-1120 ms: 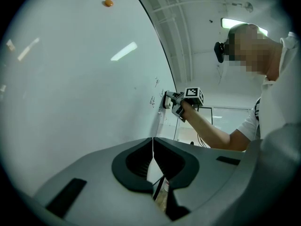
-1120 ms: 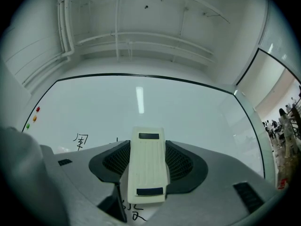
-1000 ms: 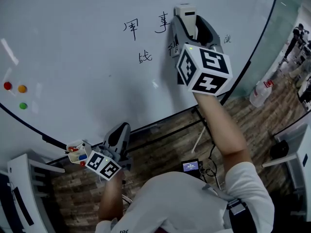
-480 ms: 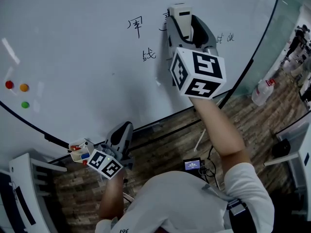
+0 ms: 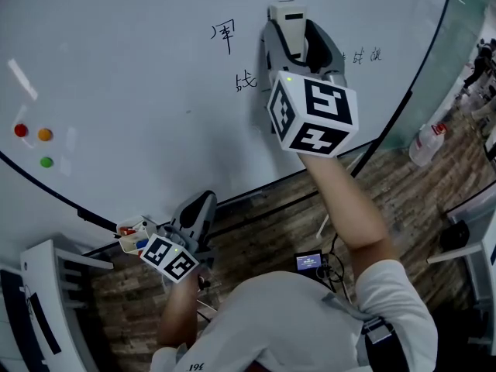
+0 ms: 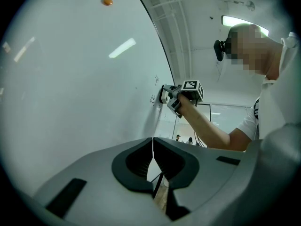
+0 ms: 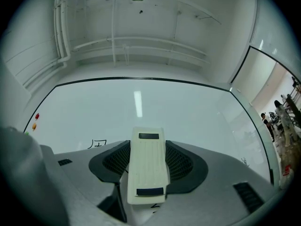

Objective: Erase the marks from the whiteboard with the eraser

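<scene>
The whiteboard (image 5: 139, 76) carries black handwritten marks: one (image 5: 223, 36) high up, one (image 5: 245, 80) below it, and small faint ones (image 5: 364, 54) further right. My right gripper (image 5: 290, 36) is shut on the white eraser (image 5: 287, 23) and presses it on the board just right of the two black marks. In the right gripper view the eraser (image 7: 148, 166) sits between the jaws, a mark (image 7: 98, 143) shows to its left, and the board (image 7: 141, 107) fills the view ahead. My left gripper (image 5: 201, 204) hangs low below the board's bottom edge, shut (image 6: 153, 147) and empty.
Three round magnets, red (image 5: 21, 130), orange (image 5: 45, 134) and green (image 5: 46, 162), stick at the board's left. A small box of coloured bits (image 5: 133, 235) sits by the left gripper. A white chair (image 5: 46, 301), a floor device (image 5: 308, 263) and a plastic bottle (image 5: 428, 146) stand below.
The right gripper slid the eraser left across the board; two marks that showed beside it earlier are now out of sight under or behind it. The left gripper stayed put.
</scene>
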Tool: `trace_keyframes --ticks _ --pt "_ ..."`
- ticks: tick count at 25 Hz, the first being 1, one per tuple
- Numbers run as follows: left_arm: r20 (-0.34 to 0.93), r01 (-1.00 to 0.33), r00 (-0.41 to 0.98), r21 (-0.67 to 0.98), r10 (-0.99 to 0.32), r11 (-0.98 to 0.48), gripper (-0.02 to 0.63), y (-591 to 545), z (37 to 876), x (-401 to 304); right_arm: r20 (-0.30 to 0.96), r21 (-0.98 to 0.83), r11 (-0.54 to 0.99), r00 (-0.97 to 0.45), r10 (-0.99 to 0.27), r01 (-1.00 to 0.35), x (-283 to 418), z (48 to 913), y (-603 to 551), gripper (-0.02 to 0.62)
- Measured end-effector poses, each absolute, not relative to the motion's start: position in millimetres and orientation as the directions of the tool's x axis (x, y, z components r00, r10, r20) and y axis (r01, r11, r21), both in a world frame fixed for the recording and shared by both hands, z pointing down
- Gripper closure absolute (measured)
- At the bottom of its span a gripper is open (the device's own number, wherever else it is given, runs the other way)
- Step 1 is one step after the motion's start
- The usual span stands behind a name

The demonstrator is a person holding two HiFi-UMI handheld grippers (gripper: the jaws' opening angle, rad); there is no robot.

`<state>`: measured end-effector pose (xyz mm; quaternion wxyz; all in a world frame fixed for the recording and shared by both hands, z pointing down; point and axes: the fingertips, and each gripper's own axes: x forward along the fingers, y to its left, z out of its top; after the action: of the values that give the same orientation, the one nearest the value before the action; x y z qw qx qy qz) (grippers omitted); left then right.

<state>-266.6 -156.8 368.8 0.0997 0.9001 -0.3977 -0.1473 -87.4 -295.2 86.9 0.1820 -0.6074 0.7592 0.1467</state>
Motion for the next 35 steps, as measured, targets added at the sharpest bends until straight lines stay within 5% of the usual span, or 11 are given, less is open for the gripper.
trace_keyframes --ticks 35 --pt "-0.197 -0.749 0.542 0.329 -0.817 -0.576 0.600 -132.7 378.4 -302.0 -0.457 0.132 0.275 -0.305 -0.835 -0.952 -166.3 96.1 -268.8 0.344"
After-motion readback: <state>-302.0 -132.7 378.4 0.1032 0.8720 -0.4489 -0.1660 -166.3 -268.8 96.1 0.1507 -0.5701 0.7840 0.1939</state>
